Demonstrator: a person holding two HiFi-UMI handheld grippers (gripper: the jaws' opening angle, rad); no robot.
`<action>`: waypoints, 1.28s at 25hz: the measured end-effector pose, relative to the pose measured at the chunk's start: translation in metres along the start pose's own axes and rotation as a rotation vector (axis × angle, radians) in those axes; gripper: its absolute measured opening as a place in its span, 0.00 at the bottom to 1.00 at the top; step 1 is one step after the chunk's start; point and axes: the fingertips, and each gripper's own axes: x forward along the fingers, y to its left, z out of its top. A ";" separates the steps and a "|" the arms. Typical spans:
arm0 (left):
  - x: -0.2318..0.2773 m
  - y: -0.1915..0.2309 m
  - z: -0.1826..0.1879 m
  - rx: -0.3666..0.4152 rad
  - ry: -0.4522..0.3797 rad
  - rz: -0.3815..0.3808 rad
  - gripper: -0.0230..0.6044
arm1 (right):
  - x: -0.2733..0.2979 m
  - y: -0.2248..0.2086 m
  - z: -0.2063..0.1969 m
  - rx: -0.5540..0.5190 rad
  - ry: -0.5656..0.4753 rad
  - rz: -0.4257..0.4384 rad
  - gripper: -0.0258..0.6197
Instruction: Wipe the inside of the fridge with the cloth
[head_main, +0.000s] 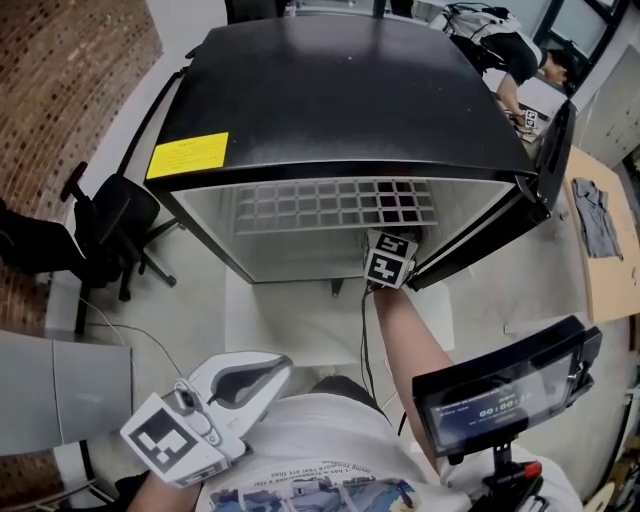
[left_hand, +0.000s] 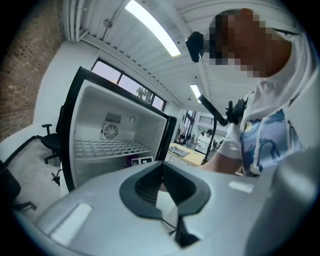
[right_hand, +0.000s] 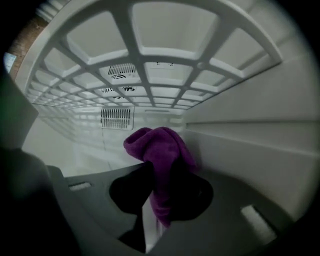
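A black mini fridge (head_main: 340, 100) stands open, with a white inside and a white grid shelf (head_main: 335, 205). My right gripper (head_main: 390, 258) reaches in under that shelf; only its marker cube shows in the head view. In the right gripper view the right gripper (right_hand: 159, 175) is shut on a purple cloth (right_hand: 160, 150), which bunches up close to the fridge's right inner wall (right_hand: 250, 150). A vent (right_hand: 116, 118) shows on the back wall. My left gripper (head_main: 280, 368) hangs low by the person's shirt, outside the fridge. Its jaws meet with nothing between them (left_hand: 162, 170).
The fridge door (head_main: 545, 170) swings open to the right. A black office chair (head_main: 110, 235) stands left of the fridge by a brick wall. A wooden table (head_main: 600, 270) with a grey garment (head_main: 597, 215) lies right. A screen device (head_main: 505, 390) sits at the lower right.
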 end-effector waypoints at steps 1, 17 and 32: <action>0.002 0.000 0.000 -0.011 0.000 0.003 0.04 | 0.002 0.002 0.001 -0.006 -0.004 0.005 0.16; 0.015 0.013 0.000 -0.031 0.011 -0.007 0.04 | 0.029 0.019 -0.005 -0.046 -0.011 0.137 0.16; 0.007 0.003 -0.001 -0.025 0.001 -0.010 0.04 | 0.028 0.083 0.002 -0.031 -0.030 0.291 0.16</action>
